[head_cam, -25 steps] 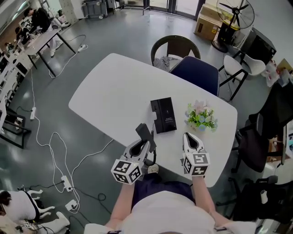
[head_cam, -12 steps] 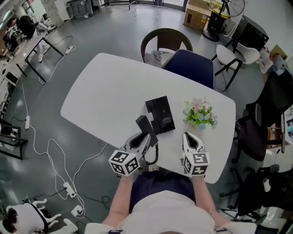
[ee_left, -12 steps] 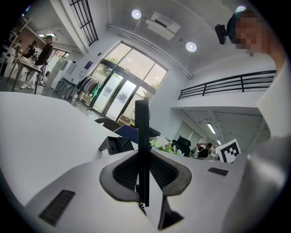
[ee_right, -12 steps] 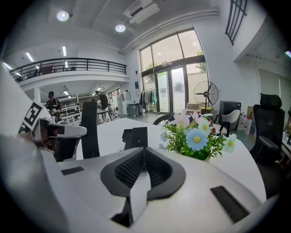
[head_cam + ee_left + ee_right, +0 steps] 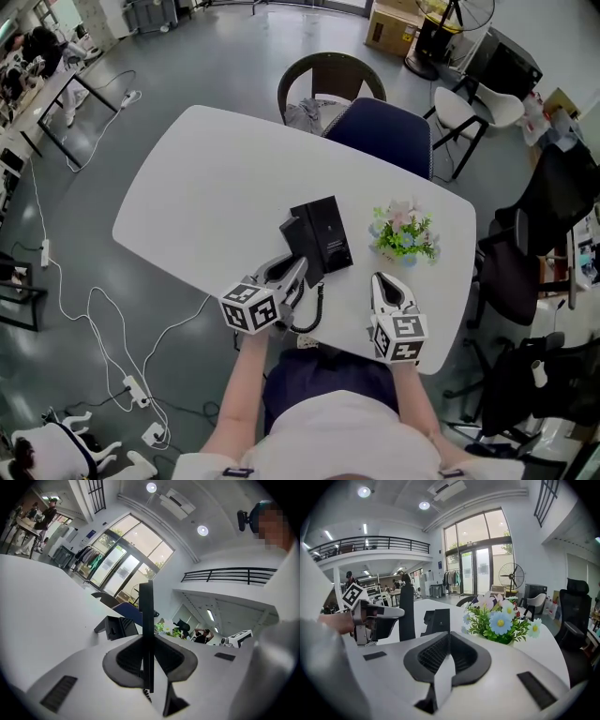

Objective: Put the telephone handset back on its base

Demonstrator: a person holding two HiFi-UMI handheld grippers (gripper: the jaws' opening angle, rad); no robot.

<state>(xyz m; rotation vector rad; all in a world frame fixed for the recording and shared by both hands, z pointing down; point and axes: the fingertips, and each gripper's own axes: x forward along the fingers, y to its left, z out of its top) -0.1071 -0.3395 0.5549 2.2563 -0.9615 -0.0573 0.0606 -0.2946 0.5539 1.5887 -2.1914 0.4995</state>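
Above the near edge of the white table (image 5: 216, 187), the left gripper (image 5: 296, 272) is held nearly level, clamped on the black handset (image 5: 146, 620). The handset is seen upright between its jaws, just beside the base (image 5: 330, 234). The right gripper (image 5: 384, 286) is held closed and empty.

The right gripper (image 5: 448, 638) is seen low in the foreground; its dark ribbed jaws are pressed together, with nothing between them. To the left, a slim black telephone handset (image 5: 407, 613) is held upright at the tip of the left gripper (image 5: 393, 613), near the black angular telephone base (image 5: 437, 620) on the white table (image 5: 543, 644). A bunch of artificial flowers (image 5: 499, 620) is seen just right of the base.
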